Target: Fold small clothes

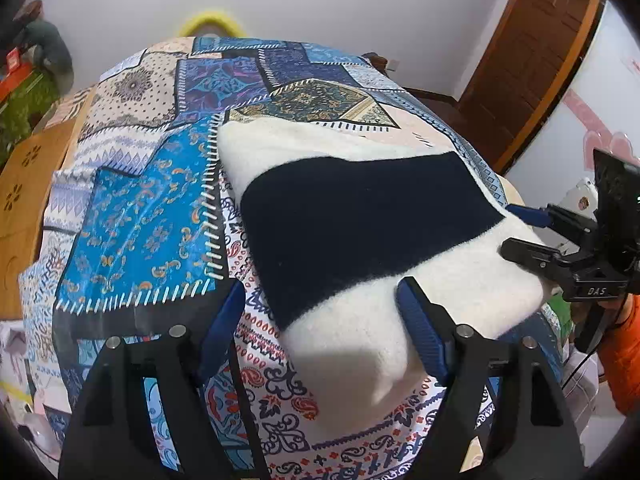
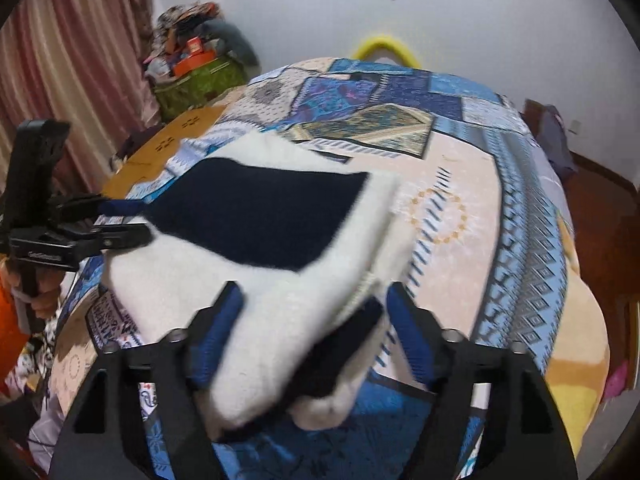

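A white fleece garment with a wide navy band [image 1: 360,216] [image 2: 256,216] lies folded on the patchwork cloth [image 1: 136,216]. In the left wrist view my left gripper [image 1: 320,320] stands open at the garment's near corner, with its right finger over the white edge and its left finger over bare cloth. My right gripper [image 2: 312,336] is open around the opposite folded corner, where a dark cuff shows; the fabric lies loose between its jaws. Each gripper also appears in the other's view: the right gripper [image 1: 516,234] at the garment's right end, the left gripper [image 2: 136,222] at its left end.
The patterned cloth [image 2: 460,216] covers a rounded surface that drops off on all sides. A wooden panel [image 1: 24,184] lies to the left, a brown door [image 1: 532,52] at the back right. A heap of bags [image 2: 192,64] stands by a pink curtain [image 2: 60,60]. An orange sleeve [image 1: 624,360] is at the right edge.
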Motion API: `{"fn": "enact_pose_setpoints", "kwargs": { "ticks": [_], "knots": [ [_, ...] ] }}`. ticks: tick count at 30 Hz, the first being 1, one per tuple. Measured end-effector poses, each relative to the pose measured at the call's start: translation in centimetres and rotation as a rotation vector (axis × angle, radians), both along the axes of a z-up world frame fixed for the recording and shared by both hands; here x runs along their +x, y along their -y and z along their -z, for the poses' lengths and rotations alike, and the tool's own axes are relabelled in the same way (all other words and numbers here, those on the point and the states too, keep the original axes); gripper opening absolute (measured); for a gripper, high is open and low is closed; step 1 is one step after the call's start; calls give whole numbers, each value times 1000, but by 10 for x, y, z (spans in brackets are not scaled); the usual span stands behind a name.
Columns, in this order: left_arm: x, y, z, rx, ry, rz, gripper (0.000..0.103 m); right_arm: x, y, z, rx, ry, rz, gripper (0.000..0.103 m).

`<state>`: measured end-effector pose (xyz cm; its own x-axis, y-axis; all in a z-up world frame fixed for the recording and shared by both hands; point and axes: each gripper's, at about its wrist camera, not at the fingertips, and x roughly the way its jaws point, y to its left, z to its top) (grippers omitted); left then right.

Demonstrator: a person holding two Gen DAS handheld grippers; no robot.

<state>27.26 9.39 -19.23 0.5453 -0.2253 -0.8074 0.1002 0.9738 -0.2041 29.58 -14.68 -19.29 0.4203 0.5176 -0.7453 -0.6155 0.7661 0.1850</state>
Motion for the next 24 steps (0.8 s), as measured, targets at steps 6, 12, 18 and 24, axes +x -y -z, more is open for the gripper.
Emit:
{"fn": "enact_pose_setpoints", "kwargs": {
  "ticks": [6, 12, 18, 24],
  "knots": [
    [11, -3, 11, -55, -63, -53, 89, 12, 10, 19, 58, -94, 56, 85],
    [29, -10, 34, -222, -169, -73, 93, 22, 9, 32, 118, -173, 63, 87],
    [39, -9, 45, -321, -223, -62, 93, 33, 5, 47, 190, -262, 80, 89],
    [38, -4, 44, -325, -206, -48, 89, 36, 3, 48, 237, -312, 85, 73]
  ]
}}
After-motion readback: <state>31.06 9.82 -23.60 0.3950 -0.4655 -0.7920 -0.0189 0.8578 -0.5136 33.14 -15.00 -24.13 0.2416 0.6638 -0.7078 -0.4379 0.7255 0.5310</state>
